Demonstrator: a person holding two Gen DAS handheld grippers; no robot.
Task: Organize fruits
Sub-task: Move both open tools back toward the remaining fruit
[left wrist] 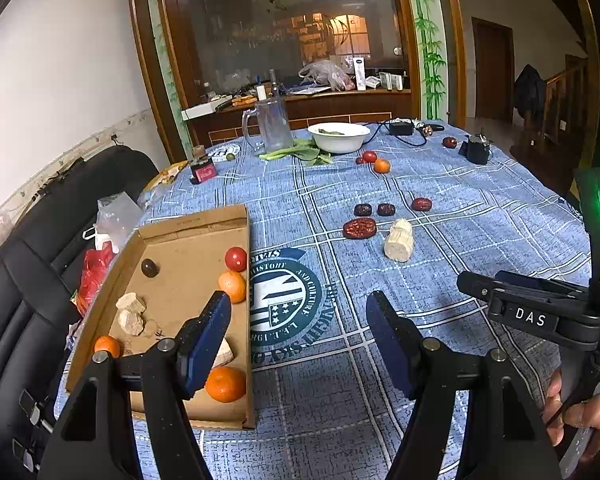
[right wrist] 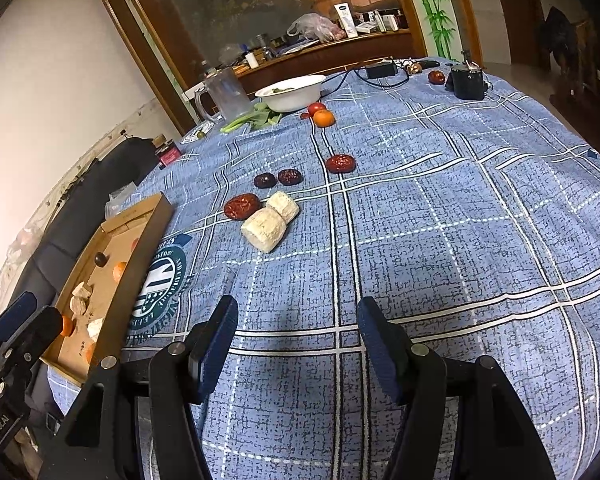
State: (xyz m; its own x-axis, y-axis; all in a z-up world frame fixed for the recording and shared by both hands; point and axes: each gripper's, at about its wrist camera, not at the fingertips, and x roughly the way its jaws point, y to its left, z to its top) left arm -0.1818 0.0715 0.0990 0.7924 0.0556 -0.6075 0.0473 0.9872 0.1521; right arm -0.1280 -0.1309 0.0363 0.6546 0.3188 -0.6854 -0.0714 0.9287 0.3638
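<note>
Fruit split in two groups. In the cardboard tray (left wrist: 188,280) at the table's left edge: tomato (left wrist: 236,258), three oranges (left wrist: 232,286), a dark round fruit (left wrist: 149,268), pale chunks (left wrist: 131,304). Loose on the blue plaid tablecloth (right wrist: 460,220), mid-table: big wrinkled red date (right wrist: 242,206) touching a pale stubby cob-like piece (right wrist: 270,220), two dark dates (right wrist: 265,180) just behind, another red date (right wrist: 340,163) off to the right. Farther back, small tomato (right wrist: 316,108) and orange (right wrist: 324,118) near the white bowl (right wrist: 292,92); greens and a clear jug (right wrist: 224,94) beside it. Left gripper (left wrist: 298,320) hangs over the tray's right wall, jaws roughly half open, nothing between them. Right gripper (right wrist: 298,324) over bare cloth, jaws also half open, empty. A hand (left wrist: 580,412) shows at the left view's right edge.
</note>
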